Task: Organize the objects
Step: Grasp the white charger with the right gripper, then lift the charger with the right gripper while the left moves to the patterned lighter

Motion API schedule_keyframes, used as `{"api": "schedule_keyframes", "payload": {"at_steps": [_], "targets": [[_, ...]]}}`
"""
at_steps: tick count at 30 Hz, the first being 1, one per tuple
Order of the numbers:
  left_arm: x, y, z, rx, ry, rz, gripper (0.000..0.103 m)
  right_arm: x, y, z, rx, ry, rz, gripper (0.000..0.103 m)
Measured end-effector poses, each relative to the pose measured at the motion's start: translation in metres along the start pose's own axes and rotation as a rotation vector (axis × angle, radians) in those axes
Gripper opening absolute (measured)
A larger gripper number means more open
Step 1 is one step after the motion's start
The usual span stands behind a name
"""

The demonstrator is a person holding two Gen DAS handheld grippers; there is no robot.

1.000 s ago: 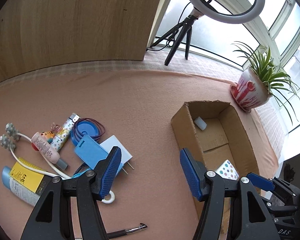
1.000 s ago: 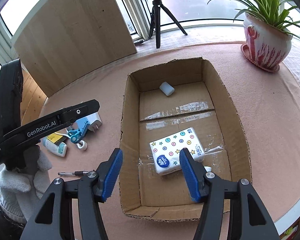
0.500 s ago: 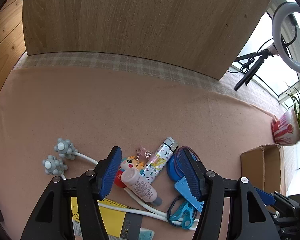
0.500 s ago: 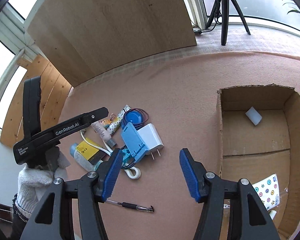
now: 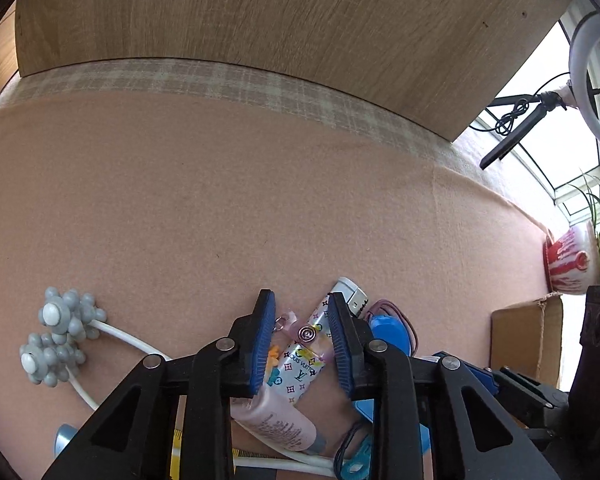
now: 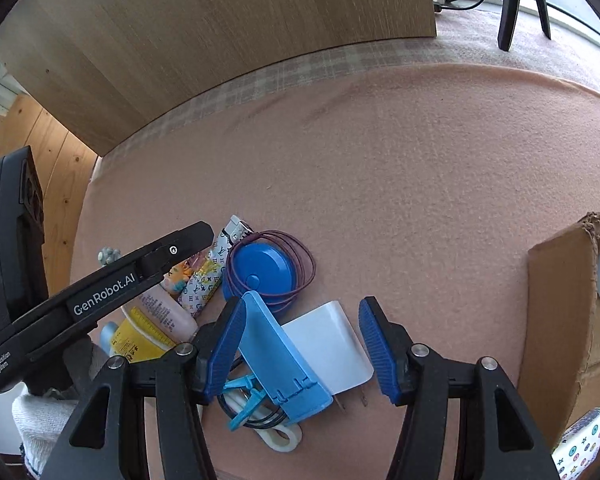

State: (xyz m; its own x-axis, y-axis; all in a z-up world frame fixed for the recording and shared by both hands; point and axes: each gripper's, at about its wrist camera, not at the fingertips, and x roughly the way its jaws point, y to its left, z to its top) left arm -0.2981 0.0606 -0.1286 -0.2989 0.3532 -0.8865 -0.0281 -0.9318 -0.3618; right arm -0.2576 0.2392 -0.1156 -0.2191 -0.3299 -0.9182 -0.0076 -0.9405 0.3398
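Observation:
A pile of small items lies on the pink cloth. My left gripper (image 5: 301,304) points down into it, and its jaws are closing around a white patterned lighter (image 5: 300,364). The right pad is at the lighter's edge. A little gap with a small charm (image 5: 274,354) remains on the left pad's side. A pink tube (image 5: 276,420) lies just under that gripper. My right gripper (image 6: 302,308) stands open above a blue plastic stand (image 6: 284,360) and a white charger plug (image 6: 332,344), touching neither. A cardboard box (image 6: 560,300) at the right holds a star-patterned tissue pack (image 6: 580,444).
A round blue tape measure (image 6: 260,272) ringed by purple bands, a yellow tube (image 6: 140,336), a blue clip (image 6: 244,404) and a white massager with grey knobs (image 5: 60,320) crowd the pile. A wooden board (image 5: 260,20) stands behind. A potted plant (image 5: 572,260) and tripod (image 5: 512,136) are far right.
Both grippers swung left from the box to the pile and came lower. The left jaws narrowed around the patterned lighter. The right jaws kept their width.

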Motion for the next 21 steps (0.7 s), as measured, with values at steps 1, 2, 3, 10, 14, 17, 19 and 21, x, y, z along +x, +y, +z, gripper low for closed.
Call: {"api": "schedule_keyframes", "payload": {"at_steps": [1, 2, 3, 10, 14, 17, 19, 21], "targets": [[0.000, -0.003, -0.003, 0.008, 0.005, -0.011, 0.026, 0.004, 0.000, 0.000, -0.004, 0.012, 0.000, 0.055], [0.000, -0.005, -0.005, 0.015, 0.009, -0.022, 0.025, 0.008, 0.001, -0.001, -0.006, 0.023, -0.001, 0.054], [0.000, -0.007, -0.008, 0.019, 0.012, -0.026, 0.024, 0.009, 0.002, -0.003, -0.011, 0.026, 0.006, 0.053], [-0.005, -0.021, -0.036, 0.066, 0.035, -0.057, 0.020, 0.004, 0.004, -0.033, -0.050, 0.048, 0.033, 0.040], [-0.011, -0.027, -0.062, 0.099, 0.058, -0.085, 0.019, -0.004, -0.001, -0.058, -0.049, 0.037, 0.030, 0.037], [-0.016, -0.030, -0.078, 0.113, 0.068, -0.098, 0.019, -0.010, -0.003, -0.076, -0.045, 0.022, 0.031, 0.037], [-0.020, -0.032, -0.092, 0.126, 0.071, -0.106, 0.019, -0.014, -0.005, -0.089, -0.051, 0.011, 0.024, 0.037], [-0.024, -0.034, -0.105, 0.142, 0.073, -0.107, 0.019, -0.018, -0.008, -0.101, -0.047, 0.007, 0.026, 0.037]]}}
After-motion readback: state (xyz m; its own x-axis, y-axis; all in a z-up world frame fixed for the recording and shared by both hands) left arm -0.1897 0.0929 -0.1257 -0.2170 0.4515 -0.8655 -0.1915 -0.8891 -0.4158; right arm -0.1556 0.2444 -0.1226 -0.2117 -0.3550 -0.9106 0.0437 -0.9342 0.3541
